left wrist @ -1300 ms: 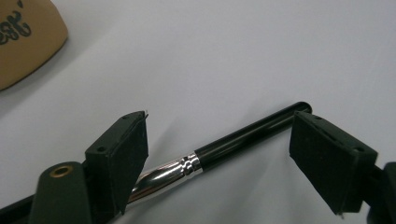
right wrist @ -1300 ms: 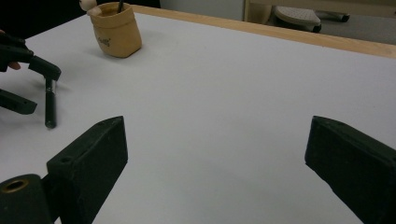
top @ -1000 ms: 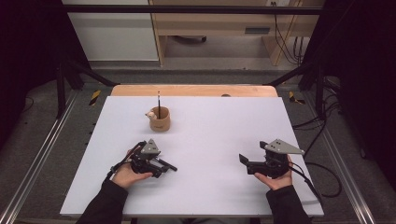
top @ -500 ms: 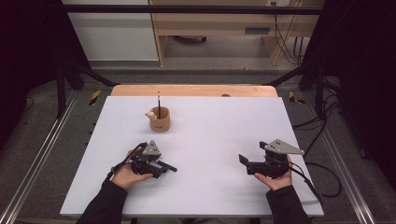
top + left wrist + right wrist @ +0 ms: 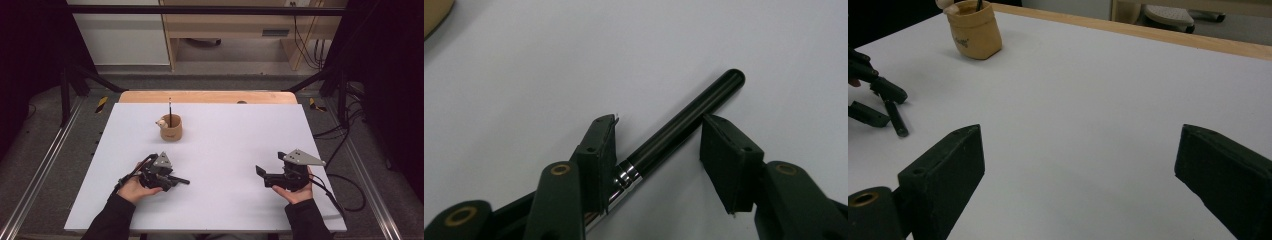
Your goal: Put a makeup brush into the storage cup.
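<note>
White worktop (image 5: 225,200) before us | two tools: left tool (image 5: 659,150) has just been closing, pen (image 5: 684,125) between jaws, ungripped; right tool (image 5: 1078,165) apart | one cup (image 5: 170,127) beyond, second pen (image 5: 170,111) upright inside | open room mid-worktop to far edge

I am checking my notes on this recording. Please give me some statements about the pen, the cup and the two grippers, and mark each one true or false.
1. A black pen lies on the white table between the jaws of the left gripper. True; the jaws have just been closing around it.
2. The right gripper holds a pen. False; its jaws stand wide with nothing between them.
3. The tan cup lies tipped over. False; it stands upright.
4. A thin dark stick stands in the cup. True.
5. The cup sits nearer the left gripper. True.
</note>
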Demonstrator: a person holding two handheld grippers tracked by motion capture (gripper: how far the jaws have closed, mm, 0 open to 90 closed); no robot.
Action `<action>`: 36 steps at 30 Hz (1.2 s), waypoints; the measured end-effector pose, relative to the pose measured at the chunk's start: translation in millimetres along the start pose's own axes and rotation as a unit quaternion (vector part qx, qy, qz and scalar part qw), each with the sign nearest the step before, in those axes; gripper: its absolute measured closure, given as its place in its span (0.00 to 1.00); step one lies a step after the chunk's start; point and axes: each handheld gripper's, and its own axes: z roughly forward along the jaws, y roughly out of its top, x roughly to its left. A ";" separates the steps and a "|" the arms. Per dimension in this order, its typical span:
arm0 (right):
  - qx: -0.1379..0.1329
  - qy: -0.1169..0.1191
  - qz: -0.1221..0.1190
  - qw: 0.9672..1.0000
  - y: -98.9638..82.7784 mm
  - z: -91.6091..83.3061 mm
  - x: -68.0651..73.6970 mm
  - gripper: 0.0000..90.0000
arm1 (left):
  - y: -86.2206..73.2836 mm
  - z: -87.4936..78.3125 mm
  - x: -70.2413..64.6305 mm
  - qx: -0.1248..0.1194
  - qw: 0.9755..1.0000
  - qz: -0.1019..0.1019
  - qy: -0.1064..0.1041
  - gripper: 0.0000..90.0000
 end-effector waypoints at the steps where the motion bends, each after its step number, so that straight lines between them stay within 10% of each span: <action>1: 0.000 0.000 0.000 1.000 0.0 0.0 0.0 0.07 | 0.2 -0.6 -0.4 0.003 1.000 0.002 0.000 0.55; 36: 0.001 0.001 0.001 1.000 -0.1 0.0 0.4 0.07 | 2.4 -11.1 -12.5 0.062 0.997 0.036 -0.026 0.87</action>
